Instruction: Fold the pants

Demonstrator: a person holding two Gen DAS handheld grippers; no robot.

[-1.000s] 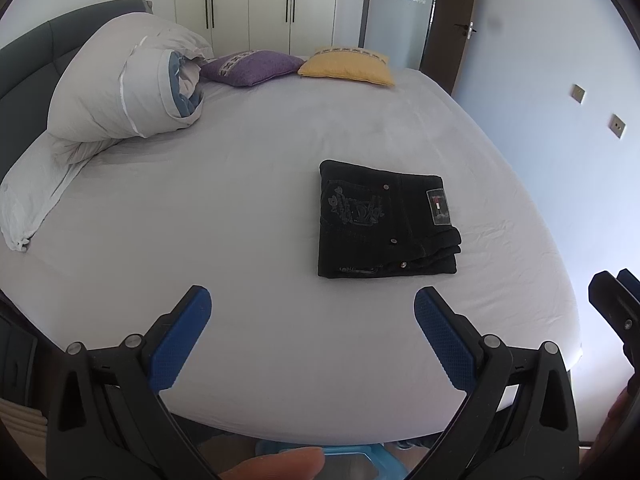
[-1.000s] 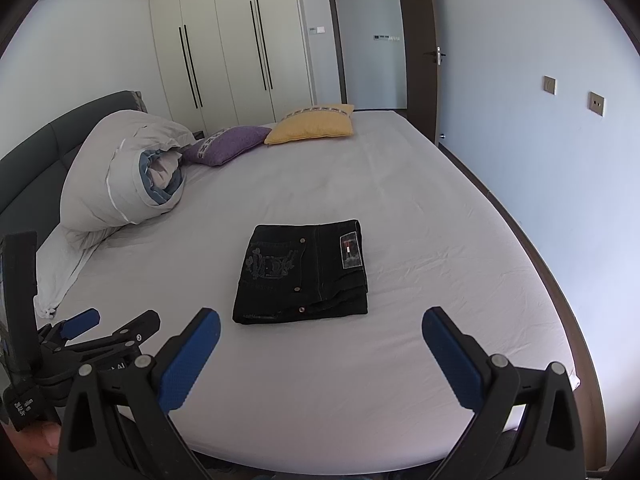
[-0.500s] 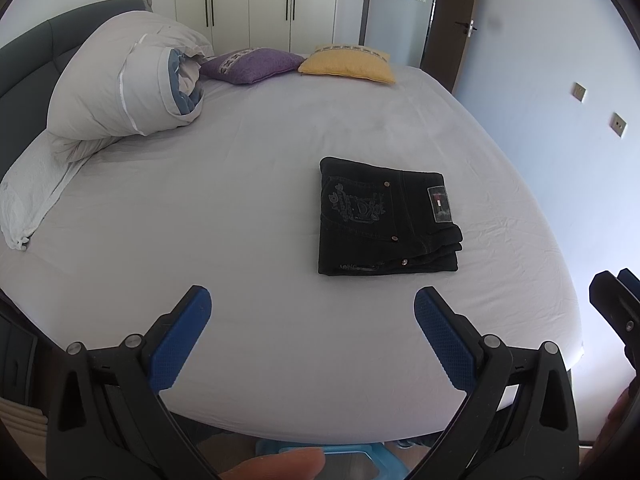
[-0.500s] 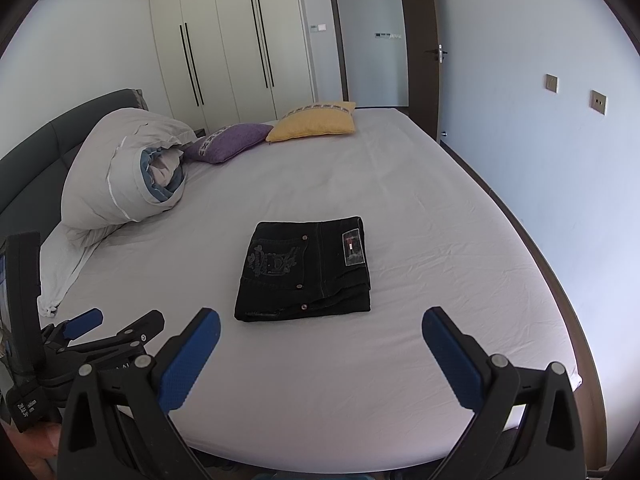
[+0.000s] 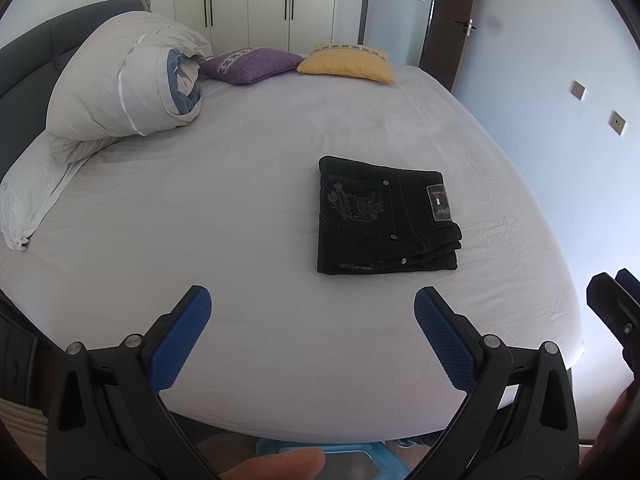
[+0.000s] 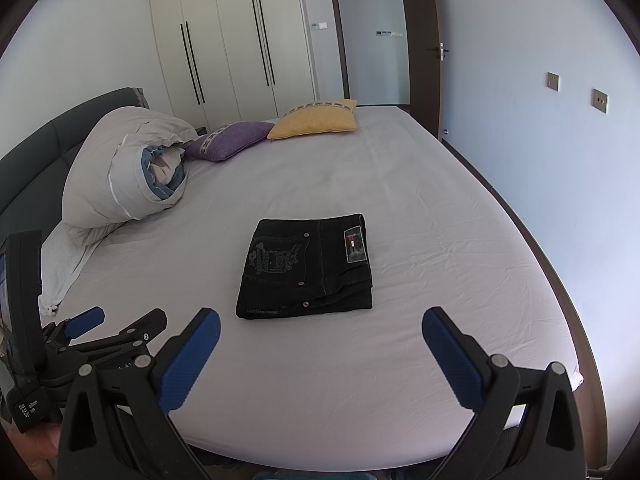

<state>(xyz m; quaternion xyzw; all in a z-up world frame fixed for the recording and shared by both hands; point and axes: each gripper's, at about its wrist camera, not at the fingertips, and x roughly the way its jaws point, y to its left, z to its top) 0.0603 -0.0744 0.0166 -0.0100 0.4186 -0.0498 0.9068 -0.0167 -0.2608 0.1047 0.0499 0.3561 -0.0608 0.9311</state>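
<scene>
Black pants (image 5: 384,216) lie folded into a compact rectangle on the white bed sheet (image 5: 240,220), right of centre. They also show in the right wrist view (image 6: 308,268). My left gripper (image 5: 312,300) is open and empty, held back above the bed's near edge. My right gripper (image 6: 320,320) is open and empty too, also short of the pants. The left gripper shows from the side at the lower left of the right wrist view (image 6: 116,324).
A rolled duvet (image 5: 124,88) and a white pillow (image 5: 28,196) lie at the left by the dark headboard. A purple cushion (image 5: 252,64) and a yellow cushion (image 5: 344,62) lie at the far end. A wall runs along the bed's right side (image 6: 560,160).
Both views have shifted only slightly. The pants lie as before and both grippers stay open.
</scene>
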